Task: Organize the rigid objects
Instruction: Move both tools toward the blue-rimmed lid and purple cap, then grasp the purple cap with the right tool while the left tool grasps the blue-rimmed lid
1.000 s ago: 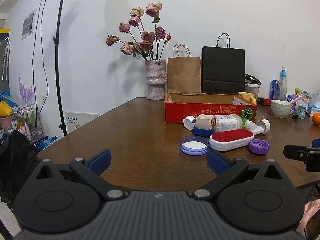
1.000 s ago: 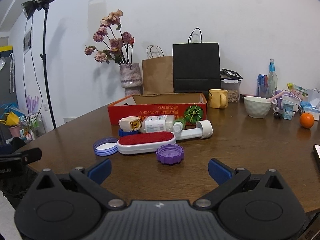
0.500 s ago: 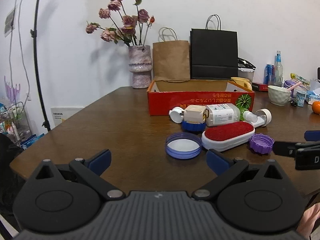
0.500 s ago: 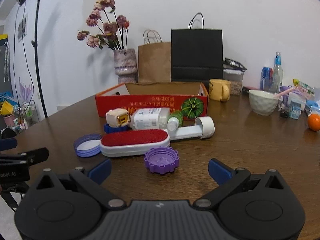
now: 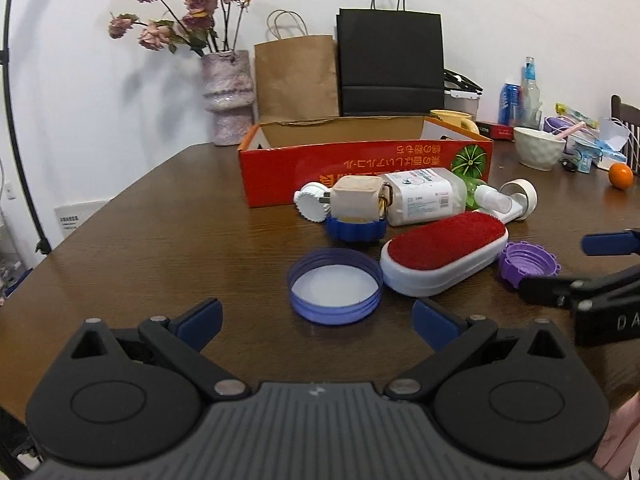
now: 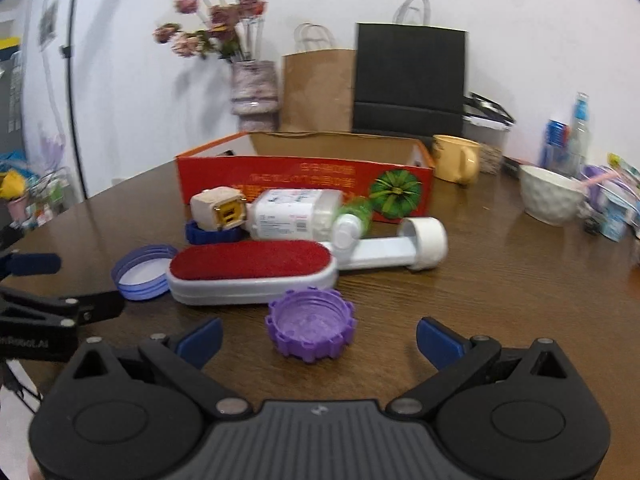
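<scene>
Clutter sits packed at the centre of the counter [image 5: 140, 240] before the red cardboard box [image 5: 360, 164]: the left claw [image 5: 316, 322], fingers wide apart and empty, faces the blue lid [image 5: 334, 286], while the right claw [image 6: 318, 338], equally spread, faces the purple cap [image 6: 311, 330]. Both lie just beside the red lint brush [image 6: 252, 270]. Closing carelessly could, I judge, nudge the brush or skid a shallow lid away, and the two claws near each other risk colliding.

Bright even indoor light, fisheye-bent edges, right wrist view perhaps motion-blurred, left sharper
</scene>
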